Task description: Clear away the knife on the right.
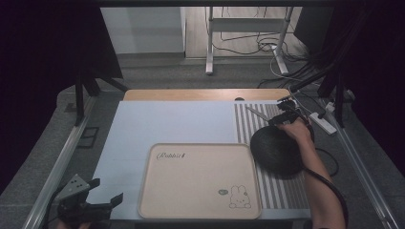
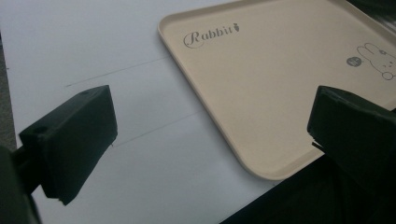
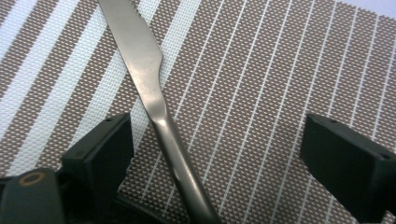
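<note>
Right now your right gripper is hanging low over the striped placemat, with its jaws spread wide and gripping nothing. Between those jaws a steel table knife is lying flat on the placemat, its handle running down toward the base of the jaws, nearer the left jaw than the right one, and its blade stretching away past the jaw tips. Neither jaw is touching the knife.

From the high view, your right gripper is sitting over the far end of the placemat, your right hand is wrapped around its body, and the knife is showing as a thin slanted sliver just ahead of the jaws. A dark round shape is lying on the placemat just behind that gripper, toward you; what it is I cannot tell.

Your left gripper is hovering at the near left corner of the worktop, its jaws likewise standing wide apart and holding nothing. Ahead of them, and toward the right jaw, a beige tray with a rabbit drawing and the word "Rabbit" is resting flat on the white worktop, its near corner falling between the jaw tips. In the high view that gripper is sitting just left of the tray, apart from it.
</note>
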`<state>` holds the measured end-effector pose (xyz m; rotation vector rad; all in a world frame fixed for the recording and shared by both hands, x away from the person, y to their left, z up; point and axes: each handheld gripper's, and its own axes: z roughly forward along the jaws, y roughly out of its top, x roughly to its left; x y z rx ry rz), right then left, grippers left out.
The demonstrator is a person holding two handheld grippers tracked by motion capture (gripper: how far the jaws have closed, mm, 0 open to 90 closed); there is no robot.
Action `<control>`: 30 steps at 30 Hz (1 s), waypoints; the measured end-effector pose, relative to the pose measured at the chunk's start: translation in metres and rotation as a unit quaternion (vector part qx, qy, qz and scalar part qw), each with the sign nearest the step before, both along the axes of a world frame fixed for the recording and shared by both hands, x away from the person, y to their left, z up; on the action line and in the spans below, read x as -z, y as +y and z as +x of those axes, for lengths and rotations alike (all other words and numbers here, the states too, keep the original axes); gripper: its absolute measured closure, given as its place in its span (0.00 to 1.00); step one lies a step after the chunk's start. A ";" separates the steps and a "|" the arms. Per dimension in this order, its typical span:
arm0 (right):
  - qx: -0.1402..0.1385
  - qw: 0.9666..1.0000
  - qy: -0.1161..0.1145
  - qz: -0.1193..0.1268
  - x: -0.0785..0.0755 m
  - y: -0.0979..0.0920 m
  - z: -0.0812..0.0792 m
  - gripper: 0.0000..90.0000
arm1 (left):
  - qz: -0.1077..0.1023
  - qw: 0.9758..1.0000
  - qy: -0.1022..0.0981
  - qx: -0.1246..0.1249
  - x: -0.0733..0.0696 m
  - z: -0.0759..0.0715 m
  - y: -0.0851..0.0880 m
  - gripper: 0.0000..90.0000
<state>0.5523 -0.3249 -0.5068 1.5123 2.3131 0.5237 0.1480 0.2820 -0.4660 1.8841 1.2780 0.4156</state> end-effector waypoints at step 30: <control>-0.001 0.999 -0.031 0.023 -0.021 -0.054 -0.016 0.89 | 0.003 1.000 0.001 0.001 0.000 0.000 -0.001 0.02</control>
